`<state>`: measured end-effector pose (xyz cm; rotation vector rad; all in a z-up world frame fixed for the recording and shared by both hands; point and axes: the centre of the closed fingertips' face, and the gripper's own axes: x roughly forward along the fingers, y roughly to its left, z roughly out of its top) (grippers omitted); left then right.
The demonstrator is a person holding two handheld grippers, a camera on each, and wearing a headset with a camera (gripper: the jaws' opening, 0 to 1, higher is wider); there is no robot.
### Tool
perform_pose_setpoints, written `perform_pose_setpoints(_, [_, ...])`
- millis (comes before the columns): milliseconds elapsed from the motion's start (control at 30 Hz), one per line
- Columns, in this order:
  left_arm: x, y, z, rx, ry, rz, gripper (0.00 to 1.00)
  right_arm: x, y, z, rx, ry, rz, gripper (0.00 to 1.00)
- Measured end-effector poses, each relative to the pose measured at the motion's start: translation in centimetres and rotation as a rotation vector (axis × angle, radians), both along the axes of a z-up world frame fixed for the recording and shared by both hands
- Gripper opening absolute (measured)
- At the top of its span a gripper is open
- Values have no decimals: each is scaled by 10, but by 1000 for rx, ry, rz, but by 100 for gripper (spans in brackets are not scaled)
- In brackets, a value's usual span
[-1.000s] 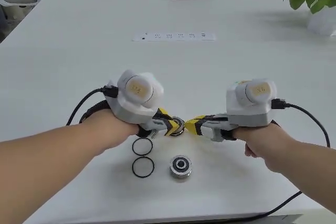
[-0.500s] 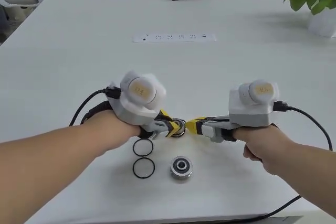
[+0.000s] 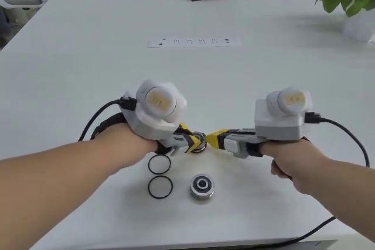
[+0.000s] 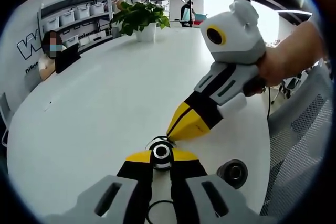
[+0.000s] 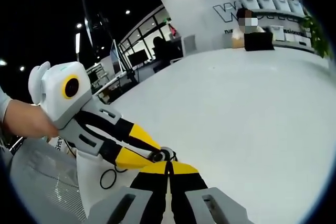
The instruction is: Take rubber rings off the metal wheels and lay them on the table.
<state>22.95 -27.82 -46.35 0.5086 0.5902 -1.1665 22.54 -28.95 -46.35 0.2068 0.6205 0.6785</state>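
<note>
Two sets of tongs meet tip to tip over the white bench (image 3: 88,57). The left tongs (image 3: 190,141) are clamped on a small silver metal wheel with a dark hub (image 4: 161,152), held off the bench with its face toward the left gripper view's camera. The right tongs (image 3: 212,139) are pressed together, with their yellow tips touching that wheel's rim on the side away from the left tongs. Can't tell whether they have any rubber nipped; the right gripper view is too small at the contact point. A second metal wheel with a black centre (image 3: 201,185) lies flat on the bench, on the person's side of the spot where the tips meet and touching neither set of tongs. Two thin black rubber rings lie flat on the person's side of the left tongs: a nearer ring (image 3: 148,164) just beside those tongs and a farther ring (image 3: 148,187) just past it, level with the second wheel. The rings sit close together and apart from that wheel. A white power strip (image 3: 194,41) lies well beyond both tongs. A black cable (image 3: 96,115) trails from the left tongs' body.
</note>
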Motion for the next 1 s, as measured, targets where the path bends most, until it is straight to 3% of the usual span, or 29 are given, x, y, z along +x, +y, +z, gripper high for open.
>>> perform_pose_setpoints(233, [0,0,0,7,-3,-3,6,-1,7,3,20,5,15,0])
perform_pose_setpoints(333, [0,0,0,9,-4,-4,6,-2,16,12,61,-9,35,0])
perform_pose_setpoints(433, [0,0,0,6,-4,-2,6,-2,16,11,29,-22,52,0])
perform_pose_setpoints(800, [-1,0,0,4,-2,-6,6,-3,9,12,98,2,21,0])
perform_pose_setpoints(1000, [0,-1,0,1,-1,-9,6,-10,16,17,151,14,63,0])
